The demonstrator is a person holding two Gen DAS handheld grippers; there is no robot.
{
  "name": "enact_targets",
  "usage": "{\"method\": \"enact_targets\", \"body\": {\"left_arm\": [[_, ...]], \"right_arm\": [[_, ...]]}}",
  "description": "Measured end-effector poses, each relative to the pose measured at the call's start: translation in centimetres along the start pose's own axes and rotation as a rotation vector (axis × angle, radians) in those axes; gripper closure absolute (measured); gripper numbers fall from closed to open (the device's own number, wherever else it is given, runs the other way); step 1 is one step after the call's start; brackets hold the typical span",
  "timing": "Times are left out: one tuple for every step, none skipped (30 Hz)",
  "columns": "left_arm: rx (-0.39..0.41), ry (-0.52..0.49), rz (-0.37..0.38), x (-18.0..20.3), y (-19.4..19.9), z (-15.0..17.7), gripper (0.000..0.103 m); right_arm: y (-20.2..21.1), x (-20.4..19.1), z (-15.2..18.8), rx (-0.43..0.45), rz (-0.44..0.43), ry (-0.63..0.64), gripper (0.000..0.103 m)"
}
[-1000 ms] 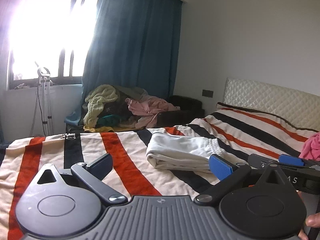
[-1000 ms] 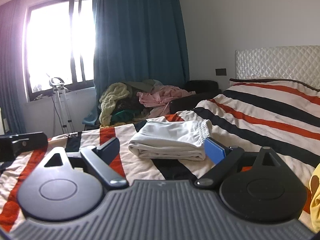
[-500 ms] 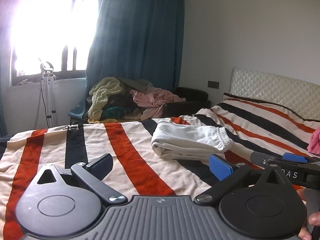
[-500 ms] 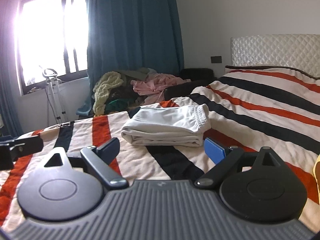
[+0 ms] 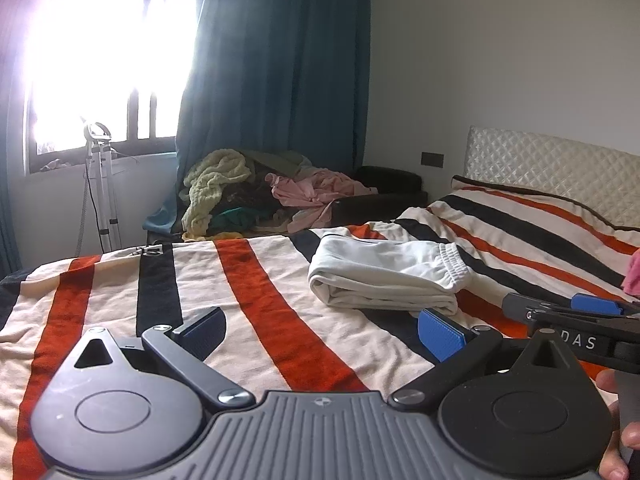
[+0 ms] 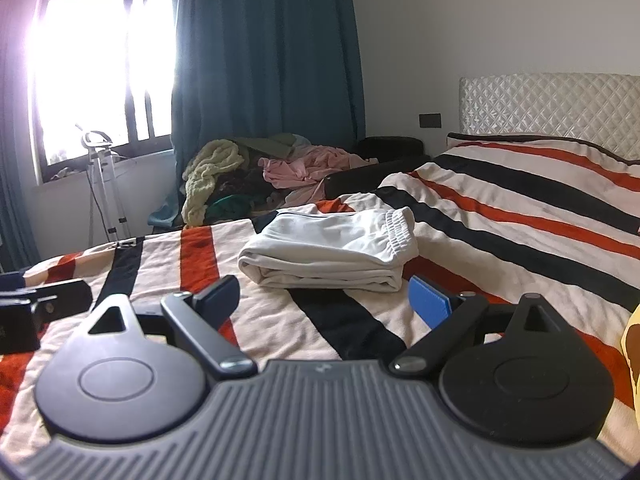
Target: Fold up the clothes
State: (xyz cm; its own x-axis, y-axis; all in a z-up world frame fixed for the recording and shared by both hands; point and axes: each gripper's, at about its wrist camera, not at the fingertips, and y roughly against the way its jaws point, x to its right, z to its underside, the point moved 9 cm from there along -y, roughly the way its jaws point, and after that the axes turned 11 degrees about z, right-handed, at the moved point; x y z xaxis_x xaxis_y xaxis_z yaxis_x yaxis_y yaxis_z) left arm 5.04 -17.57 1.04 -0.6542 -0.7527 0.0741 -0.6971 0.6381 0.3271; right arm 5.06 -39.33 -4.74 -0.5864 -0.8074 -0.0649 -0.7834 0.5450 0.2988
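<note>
White shorts [image 5: 384,276] [image 6: 332,248] lie folded into a thick stack on the striped bedspread [image 5: 248,292] [image 6: 520,216], elastic waistband to the right. My left gripper [image 5: 322,330] hovers open just in front and to the left of the stack, nothing between its fingers. My right gripper [image 6: 334,300] is also open and empty, a short way in front of the folded shorts. The right gripper's fingers [image 5: 592,304] show at the right edge of the left wrist view. A dark part of the left gripper [image 6: 40,304] shows at the left edge of the right wrist view.
A heap of unfolded clothes [image 5: 260,196] [image 6: 256,172] lies on a dark seat beyond the bed. A pink garment [image 5: 632,272] and a yellow one [image 6: 632,344] sit at the right edges. A metal stand [image 5: 100,184] is under the window. Fingers of a hand [image 5: 616,440] show bottom right.
In both views the bed and the folded shorts now sit higher in the picture, as both cameras tipped downward. Both grippers stayed open and the shorts did not move.
</note>
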Motion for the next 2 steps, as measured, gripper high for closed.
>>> {"method": "enact_targets", "body": {"left_arm": [[0.000, 0.002, 0.002, -0.02, 0.01, 0.03, 0.000], [0.000, 0.002, 0.004, -0.02, 0.02, 0.06, 0.000]], "right_arm": [[0.00, -0.03, -0.01, 0.000, 0.000, 0.000, 0.010], [-0.01, -0.07, 0.00, -0.001, 0.000, 0.002, 0.010]]}}
